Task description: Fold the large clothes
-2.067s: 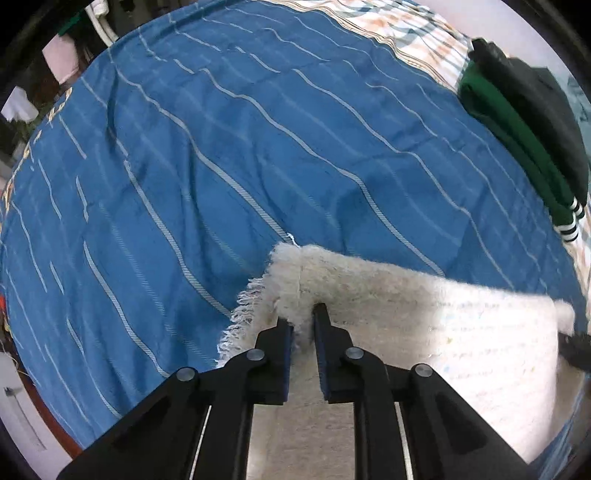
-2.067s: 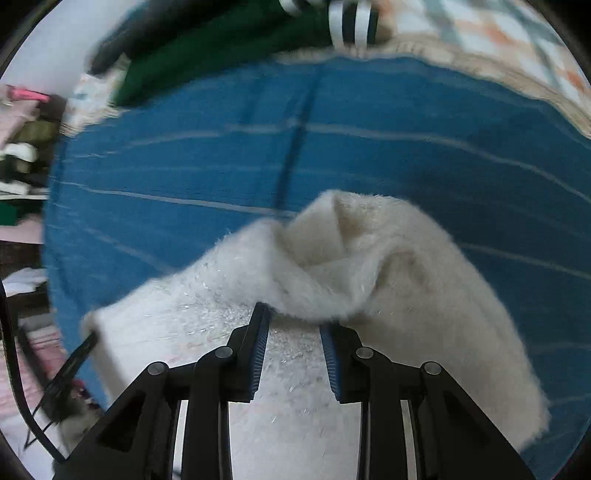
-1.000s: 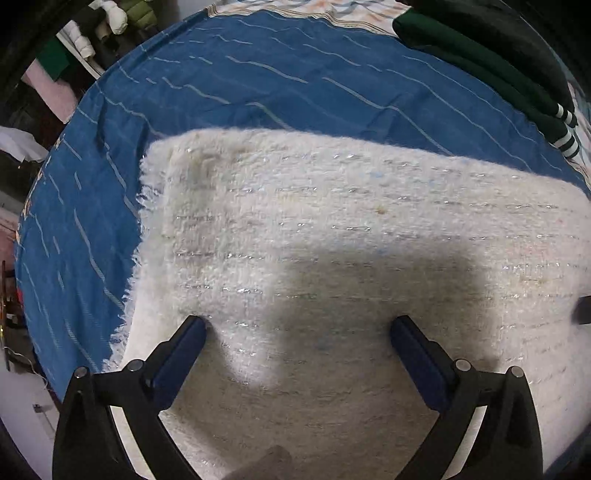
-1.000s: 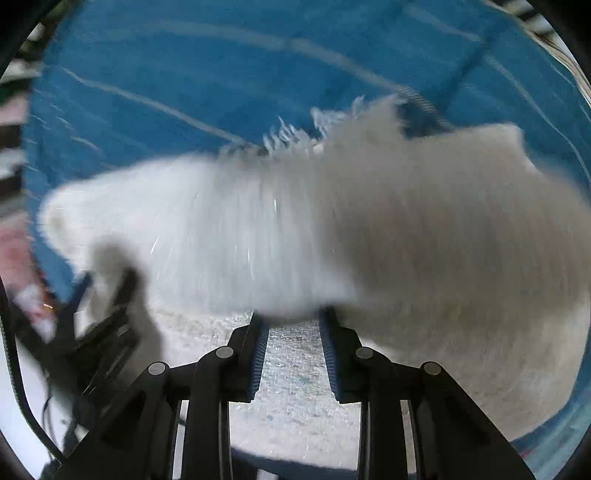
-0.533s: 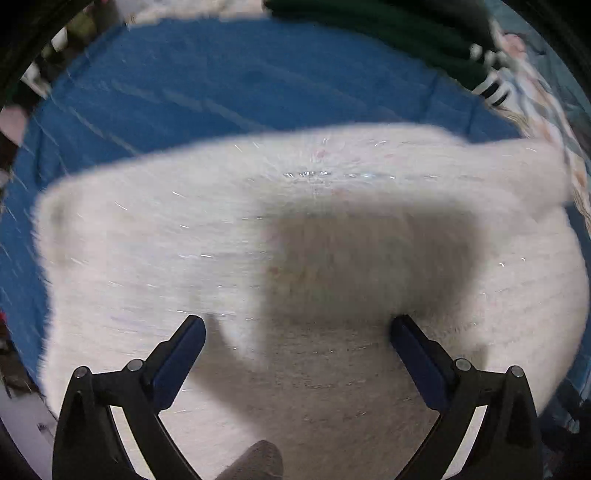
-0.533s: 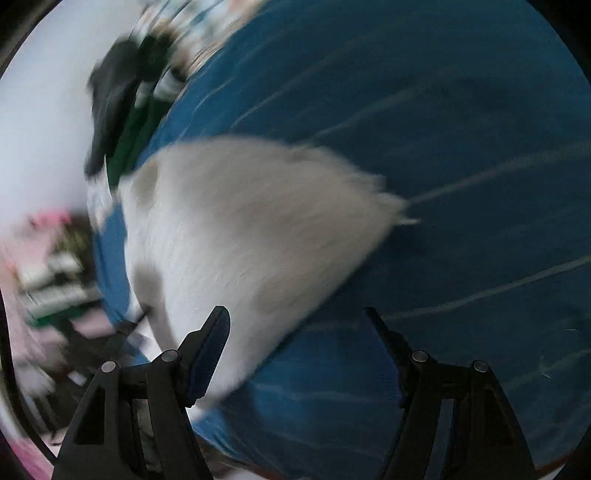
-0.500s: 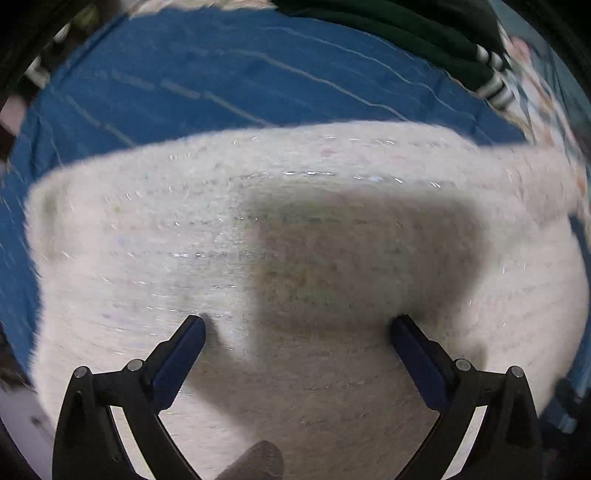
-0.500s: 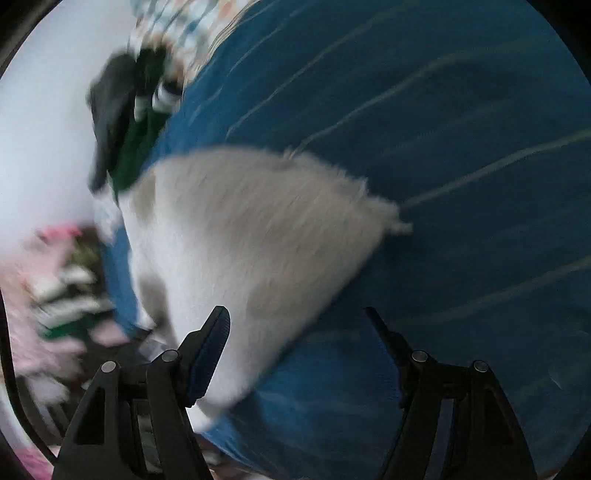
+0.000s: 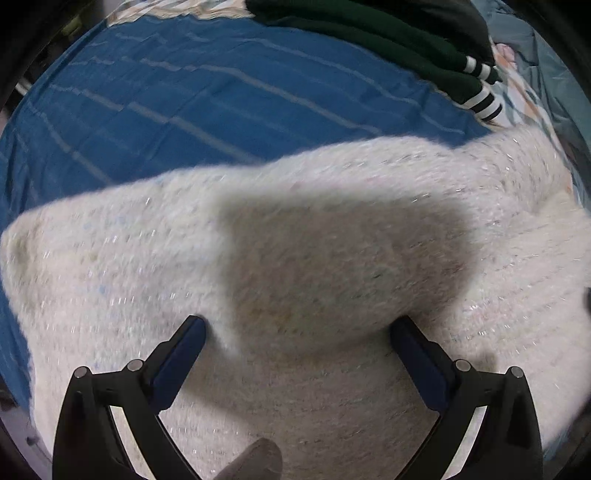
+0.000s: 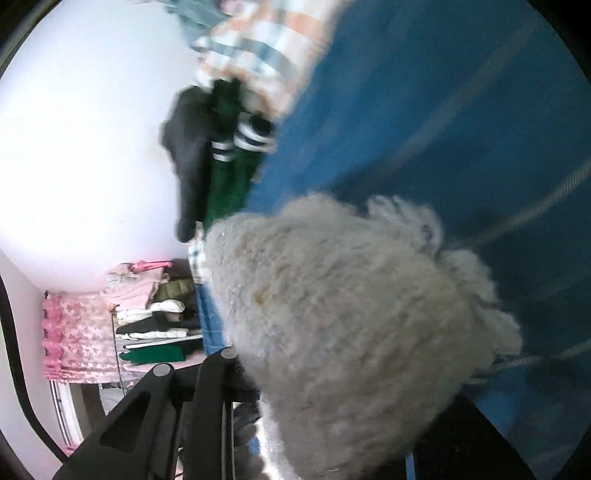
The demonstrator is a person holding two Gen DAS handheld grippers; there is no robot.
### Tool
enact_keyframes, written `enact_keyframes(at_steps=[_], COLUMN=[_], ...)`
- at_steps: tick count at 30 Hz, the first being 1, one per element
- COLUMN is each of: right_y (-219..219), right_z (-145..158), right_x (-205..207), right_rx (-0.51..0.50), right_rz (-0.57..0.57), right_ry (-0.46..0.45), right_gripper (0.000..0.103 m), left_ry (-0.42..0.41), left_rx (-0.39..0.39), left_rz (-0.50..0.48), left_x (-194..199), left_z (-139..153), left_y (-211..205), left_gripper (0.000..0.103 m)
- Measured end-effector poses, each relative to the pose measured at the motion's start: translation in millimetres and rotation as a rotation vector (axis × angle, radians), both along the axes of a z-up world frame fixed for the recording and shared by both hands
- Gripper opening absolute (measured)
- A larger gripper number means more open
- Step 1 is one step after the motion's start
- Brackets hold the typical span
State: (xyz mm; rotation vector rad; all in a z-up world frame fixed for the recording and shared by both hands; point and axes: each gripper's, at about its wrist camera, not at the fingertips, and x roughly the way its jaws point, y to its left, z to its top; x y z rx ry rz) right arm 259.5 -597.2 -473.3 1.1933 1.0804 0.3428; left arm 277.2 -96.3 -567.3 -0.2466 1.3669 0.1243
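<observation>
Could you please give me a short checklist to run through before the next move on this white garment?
1. Left hand-held gripper open and free of cloth: ok, fingers spread wide over the white fuzzy garment.
2. Right hand-held gripper has a hold on the garment: cannot tell, the fabric bunches over its fingers and hides them.
3. Garment lies flat: not ok, it bunches up in the right wrist view.
4. Garment on the blue striped sheet: ok.
5. Green folded clothes stay apart from the garment: cannot tell, the garment's far edge comes close to their striped cuffs.
</observation>
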Motion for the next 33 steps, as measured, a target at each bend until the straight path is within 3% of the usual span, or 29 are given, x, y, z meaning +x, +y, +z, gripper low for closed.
enact_keyframes(at_steps=[4, 7, 9, 11, 13, 16, 19, 22, 25, 29, 31, 33], right_y=[14.7, 23.4, 26.0, 30.4, 37.5, 67.6, 133.0, 219.1, 317.6, 400.5, 430.3, 437.6], right_z=[63.5, 106.9, 133.1, 151.9, 166.4, 188.7, 206.7, 200.0, 165.3, 104.9, 72.9, 64.0], right_x=[3.2, 14.5, 19.3, 23.7, 25.7, 18.1, 4.5, -4.8, -24.3, -46.9, -57.1, -55.7], right_rx=[-0.075, -0.152, -0.244, -0.331, -0.384, -0.414, -0.469, -0.524, -0.606, -0.697, -0.732, -0.712], right_rz=[0.041, 0.066, 0.089, 0.108, 0.139, 0.226, 0.366, 0.525, 0.704, 0.881, 0.996, 1.046], right_ry=[-0.100, -0.169, -0.220, -0.241, -0.249, -0.279, -0.328, -0.359, -0.362, -0.314, -0.244, -0.217], right_gripper=[0.024, 0.024, 0.024, 0.024, 0.024, 0.024, 0.024, 0.024, 0.025, 0.027, 0.036, 0.044], left_ry=[-0.035, -0.060, -0.067, -0.064, -0.089, -0.131, -0.143, -0.109, -0.062, -0.026, -0.047, -0.093], left_rx=[-0.066, -0.166, -0.231, -0.245, -0.216, -0.171, -0.073, 0.030, 0.069, 0.035, 0.001, -0.058], left_rz=[-0.044, -0.092, -0.112, -0.095, -0.044, 0.087, 0.258, 0.365, 0.494, 0.618, 0.647, 0.662], left_x=[27.9, 54.4, 70.7, 78.0, 71.3, 23.8, -49.3, -108.8, -162.7, -206.0, -210.9, -212.2], left_z=[3.5, 0.8, -2.3, 9.0, 22.5, 55.4, 82.5, 91.9, 90.5, 74.4, 78.0, 82.8], left_y=[-19.8, -45.0, -59.9, -73.1, -47.6, 0.6, 74.9, 123.7, 167.0, 190.9, 192.1, 196.6], left_gripper=[0.103, 0.103, 0.103, 0.103, 0.103, 0.103, 0.103, 0.103, 0.103, 0.103, 0.102, 0.102])
